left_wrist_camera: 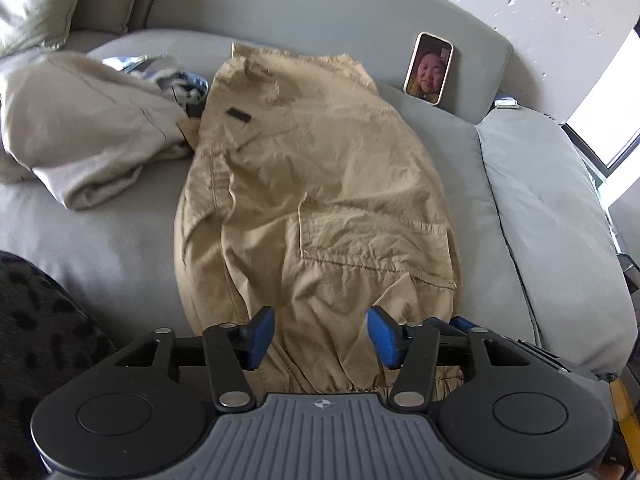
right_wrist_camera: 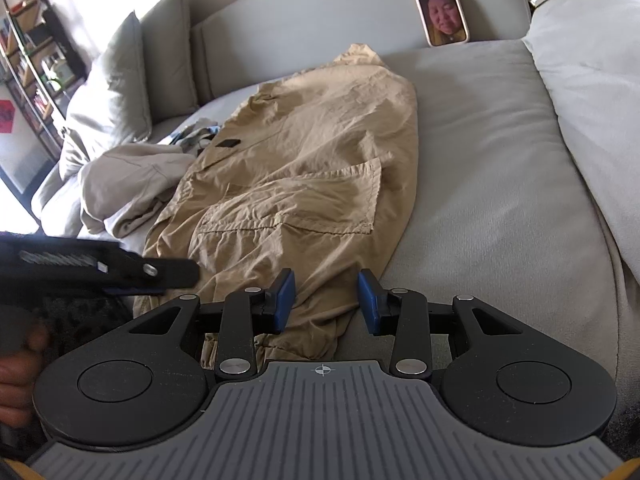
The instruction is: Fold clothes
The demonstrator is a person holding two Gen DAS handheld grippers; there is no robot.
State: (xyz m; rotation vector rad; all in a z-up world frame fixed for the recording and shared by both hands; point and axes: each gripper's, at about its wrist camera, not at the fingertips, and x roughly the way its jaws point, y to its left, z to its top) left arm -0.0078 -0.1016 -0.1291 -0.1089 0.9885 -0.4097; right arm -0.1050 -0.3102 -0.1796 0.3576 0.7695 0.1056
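Observation:
Tan cargo pants [left_wrist_camera: 312, 184] lie lengthwise on the grey sofa seat [left_wrist_camera: 100, 240], waistband at the far end and a cargo pocket facing up. My left gripper [left_wrist_camera: 322, 336] hovers over the near leg end; its blue pads stand apart, the cloth below them untouched. In the right wrist view the same pants [right_wrist_camera: 304, 168] run away from my right gripper [right_wrist_camera: 326, 302], which is open over the hem at the pants' right edge. The left gripper [right_wrist_camera: 120, 272] shows side-on at the left, held by a hand [right_wrist_camera: 20, 364].
A crumpled beige garment [left_wrist_camera: 88, 132] and some blue-grey cloth [left_wrist_camera: 180, 80] lie left of the pants. A phone [left_wrist_camera: 429, 68] leans on the backrest. A grey cushion [left_wrist_camera: 552, 216] lies at the right, pillows [right_wrist_camera: 112, 80] at the far left, and dark spotted fabric [left_wrist_camera: 36, 320] at the near left.

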